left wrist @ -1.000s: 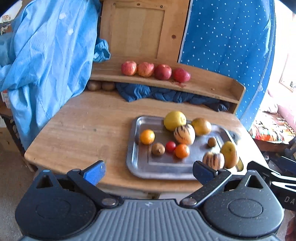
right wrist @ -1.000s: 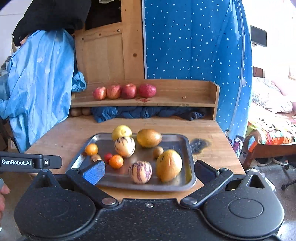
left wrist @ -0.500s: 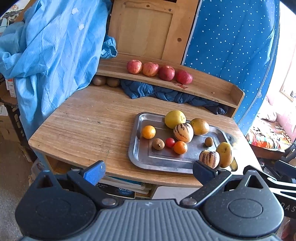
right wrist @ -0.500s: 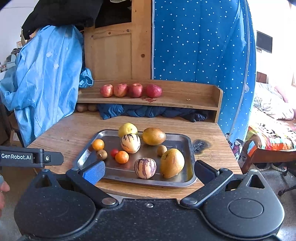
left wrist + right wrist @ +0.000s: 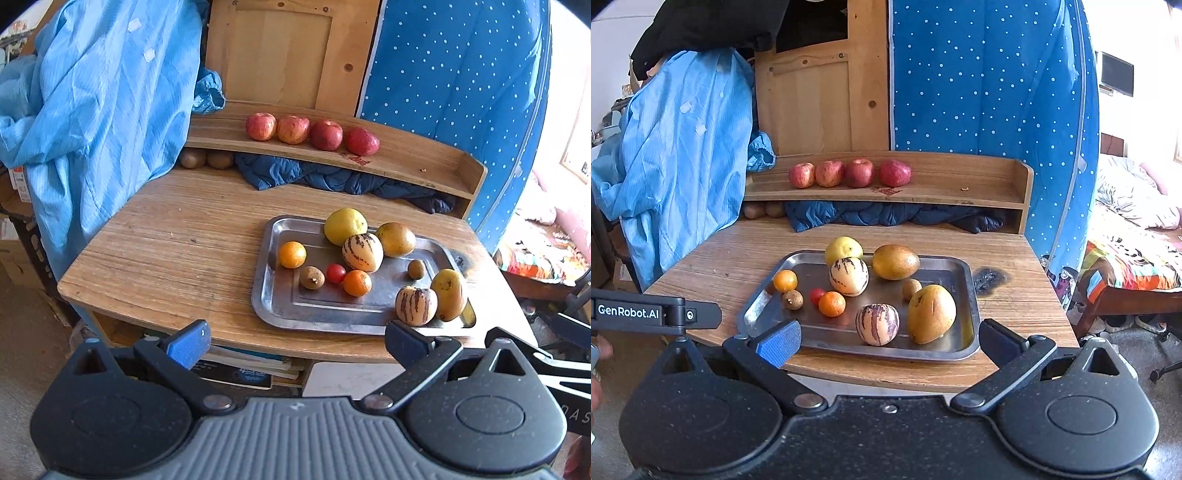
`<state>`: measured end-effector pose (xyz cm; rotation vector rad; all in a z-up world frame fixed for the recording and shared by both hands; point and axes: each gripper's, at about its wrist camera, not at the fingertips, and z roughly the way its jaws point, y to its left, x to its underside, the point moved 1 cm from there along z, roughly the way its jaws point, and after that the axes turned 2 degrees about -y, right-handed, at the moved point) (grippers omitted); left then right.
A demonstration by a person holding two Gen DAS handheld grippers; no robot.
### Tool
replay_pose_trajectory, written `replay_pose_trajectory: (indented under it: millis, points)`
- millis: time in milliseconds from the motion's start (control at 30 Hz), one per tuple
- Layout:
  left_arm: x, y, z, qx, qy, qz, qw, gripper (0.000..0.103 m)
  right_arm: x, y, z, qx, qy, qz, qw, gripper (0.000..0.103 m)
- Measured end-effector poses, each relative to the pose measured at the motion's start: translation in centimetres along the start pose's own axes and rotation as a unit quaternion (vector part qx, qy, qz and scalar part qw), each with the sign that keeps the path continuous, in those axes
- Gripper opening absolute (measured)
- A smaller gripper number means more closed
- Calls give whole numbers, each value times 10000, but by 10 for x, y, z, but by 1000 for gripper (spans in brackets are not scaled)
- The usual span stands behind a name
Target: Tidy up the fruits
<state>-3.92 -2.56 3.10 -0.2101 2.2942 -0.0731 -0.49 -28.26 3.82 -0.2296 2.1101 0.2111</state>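
Observation:
A steel tray [image 5: 284, 306] [image 5: 955, 271] on the wooden table holds several fruits: a yellow citrus [image 5: 345, 226] [image 5: 843, 249], two striped melons [image 5: 362, 252] [image 5: 877, 324], two small oranges [image 5: 291, 254] [image 5: 832, 303], a cherry tomato [image 5: 335, 273] [image 5: 816, 295], brown kiwis [image 5: 311, 277] [image 5: 792, 299] and a mango [image 5: 448, 294] [image 5: 931, 313]. Several red apples [image 5: 293, 129] [image 5: 830, 173] line the raised shelf. My left gripper [image 5: 295, 341] hangs open off the table's front edge. My right gripper [image 5: 888, 341] is open too, just short of the tray. Both are empty.
A wooden shelf [image 5: 424, 166] [image 5: 960, 184] backs the table, with dark blue cloth [image 5: 332, 179] and two brown fruits [image 5: 205, 158] under it. A light blue garment [image 5: 92, 110] hangs at left, a dotted blue curtain [image 5: 990, 81] at right. Books [image 5: 251, 367] sit beneath the tabletop.
Both grippers have drawn back and risen from the table, so the tray appears smaller and farther. Neither has taken hold of anything, and the fruits have not moved.

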Motion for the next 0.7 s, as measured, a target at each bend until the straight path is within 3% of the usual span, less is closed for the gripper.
replay_pose_trajectory:
  millis: [167,700]
  points:
    - [-2,-4,0,-138,37,166,9998,102,0,0,1,-8,9,12,10000,102]
    - [-3,-3,2,-99,-5,169,9998,102,1,1,3,-50,56,24,10000,102]
